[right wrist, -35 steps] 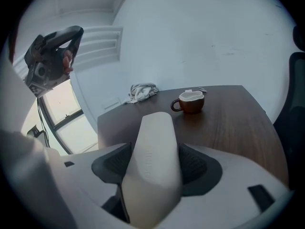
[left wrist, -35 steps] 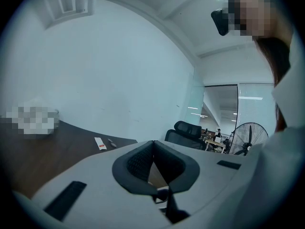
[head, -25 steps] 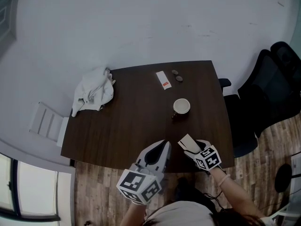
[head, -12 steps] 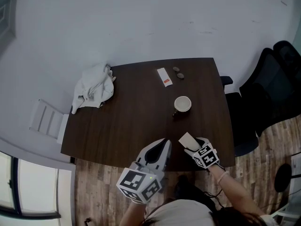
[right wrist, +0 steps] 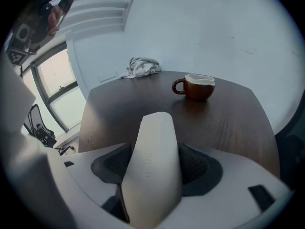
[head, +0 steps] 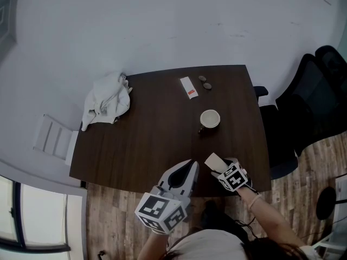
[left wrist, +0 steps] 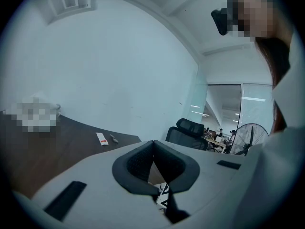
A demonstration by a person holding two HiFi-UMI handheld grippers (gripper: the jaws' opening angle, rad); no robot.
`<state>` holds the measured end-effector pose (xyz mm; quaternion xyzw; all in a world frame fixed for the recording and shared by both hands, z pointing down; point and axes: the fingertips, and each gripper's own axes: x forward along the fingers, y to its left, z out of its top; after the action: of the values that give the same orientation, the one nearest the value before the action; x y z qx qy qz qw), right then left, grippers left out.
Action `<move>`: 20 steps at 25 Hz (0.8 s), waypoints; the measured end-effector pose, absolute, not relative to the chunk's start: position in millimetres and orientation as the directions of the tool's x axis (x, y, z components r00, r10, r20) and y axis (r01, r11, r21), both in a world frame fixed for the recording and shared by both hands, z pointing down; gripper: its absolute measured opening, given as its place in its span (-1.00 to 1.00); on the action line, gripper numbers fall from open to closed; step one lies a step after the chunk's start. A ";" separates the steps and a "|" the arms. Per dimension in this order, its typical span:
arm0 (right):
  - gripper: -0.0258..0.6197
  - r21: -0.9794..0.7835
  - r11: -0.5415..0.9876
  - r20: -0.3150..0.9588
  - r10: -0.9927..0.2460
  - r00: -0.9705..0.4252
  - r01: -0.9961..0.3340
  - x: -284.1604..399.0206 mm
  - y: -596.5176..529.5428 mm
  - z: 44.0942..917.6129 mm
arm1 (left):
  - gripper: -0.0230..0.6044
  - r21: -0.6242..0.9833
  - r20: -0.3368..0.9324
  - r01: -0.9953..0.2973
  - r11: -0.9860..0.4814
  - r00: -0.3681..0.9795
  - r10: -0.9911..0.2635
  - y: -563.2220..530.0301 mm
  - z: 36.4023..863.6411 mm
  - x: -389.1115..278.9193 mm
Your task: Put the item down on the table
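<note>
My right gripper is shut on a cream-white, flat, rounded item at the near edge of the dark wooden table. In the right gripper view the item stands between the jaws, its tip pointing toward a brown cup. I cannot tell whether it touches the tabletop. My left gripper hovers just to the left, over the table's near edge. In the left gripper view its jaws are shut with nothing between them.
The brown cup stands at the table's centre right. A white sachet and two small dark pieces lie near the far edge. A crumpled white cloth sits at the far left corner. A black office chair stands to the right.
My right gripper has turned slightly, its marker cube drifting left, with the item still held. The left gripper has stayed in place.
</note>
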<state>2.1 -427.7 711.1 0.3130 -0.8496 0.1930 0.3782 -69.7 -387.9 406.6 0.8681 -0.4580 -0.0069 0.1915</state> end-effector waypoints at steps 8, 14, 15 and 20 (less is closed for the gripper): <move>0.09 -0.060 0.738 0.789 -0.377 -0.485 -0.672 3.5 -425.2 713.7 | -0.87 0.346 0.179 -0.794 -0.499 0.578 -0.796 -385.8 407.4 -69.0; 0.09 -0.055 0.734 0.800 -0.373 -0.470 -0.677 6.0 -431.9 718.1 | -0.87 0.339 0.178 -0.795 -0.504 0.580 -0.795 -388.0 408.5 -70.0; 0.10 -0.057 0.733 0.800 -0.372 -0.470 -0.677 7.0 -432.9 718.6 | -0.87 0.339 0.177 -0.795 -0.503 0.579 -0.796 -388.6 408.6 -69.8; 0.15 -0.061 0.729 0.797 -0.375 -0.473 -0.682 8.7 -438.1 720.9 | -0.87 0.340 0.177 -0.796 -0.501 0.577 -0.797 -389.3 410.3 -70.9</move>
<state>8.7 -438.1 720.9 0.3159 -0.8369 0.1895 0.4048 -70.9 -389.3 410.3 0.8662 -0.4599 -0.0017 0.1952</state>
